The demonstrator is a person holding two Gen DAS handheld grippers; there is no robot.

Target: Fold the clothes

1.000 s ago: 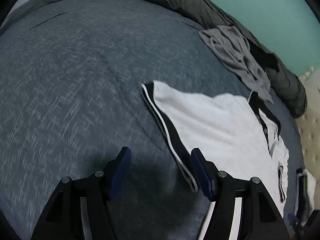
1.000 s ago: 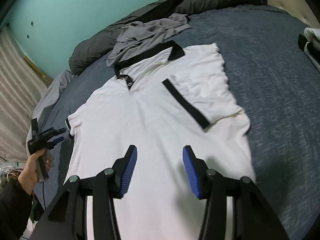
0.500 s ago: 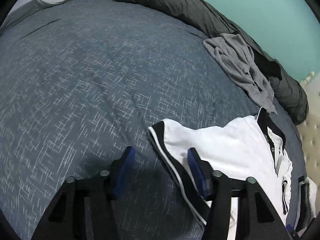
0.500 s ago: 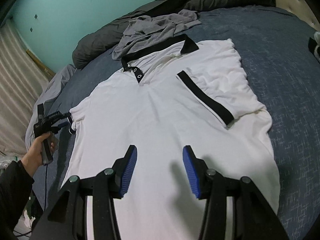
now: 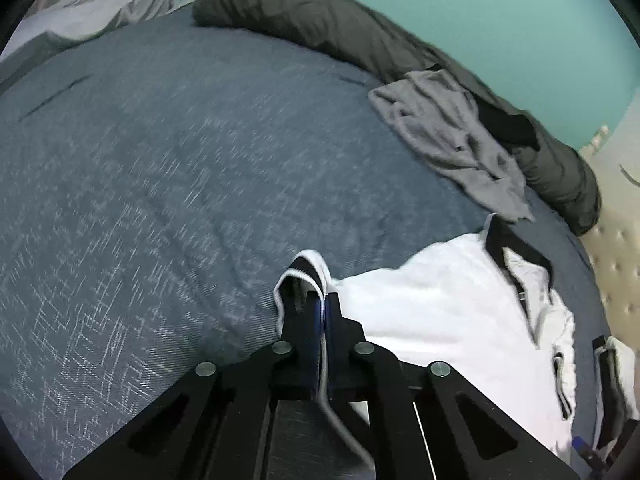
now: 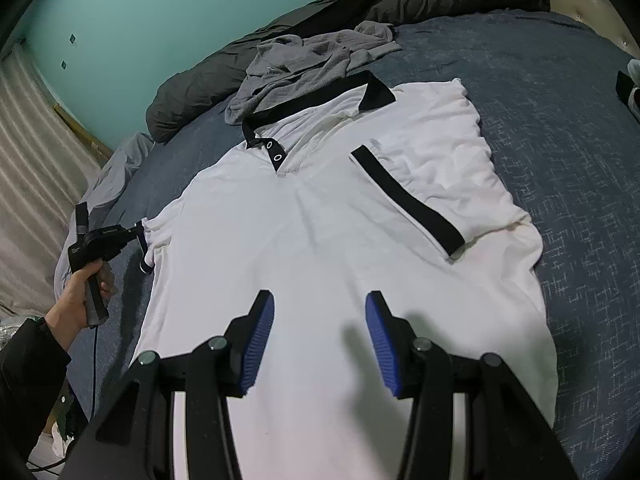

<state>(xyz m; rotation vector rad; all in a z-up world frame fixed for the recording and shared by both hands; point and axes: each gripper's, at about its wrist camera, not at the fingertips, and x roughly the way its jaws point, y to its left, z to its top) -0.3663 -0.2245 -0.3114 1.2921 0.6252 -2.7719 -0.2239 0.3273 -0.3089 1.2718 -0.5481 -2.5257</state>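
On the bed: white polo shirt [image 6: 320, 232] lies front up on the blue-grey bedspread [image 6: 560, 128], collar toward the far side.
Shirt detail: black collar [image 6: 316, 100], black placket with two white-ringed snaps, black band on each sleeve cuff.
Right-hand sleeve: folded in over the chest; its black cuff band [image 6: 408, 200] runs diagonally across the white cloth.
Left sleeve: its black-and-white cuff [image 5: 304, 276] is bunched and lifted a little off the bedspread, pinched in the left tool.
Left tool: [image 5: 322, 308] blue pads pressed together on the sleeve cuff; a strip of white trim runs back between the fingers. Seen from the right wrist camera, it [image 6: 138, 236] sits at the shirt's left edge, held by a hand [image 6: 80, 300] in a dark sleeve.
Right tool: [image 6: 320, 316] fingers spread wide, nothing between them; it hovers above the lower middle of the shirt, shadow falling on the cloth. Contact with the fabric cannot be told.
Other cloth: crumpled grey garment [image 6: 304, 60] just beyond the collar, touching or overlapping it; dark grey duvet [image 6: 248, 68] rolled along the far edge of the bed.
Surroundings: teal wall [image 6: 160, 12] behind the bed; tufted cream headboard [image 5: 616, 264] at the right in the left wrist view.
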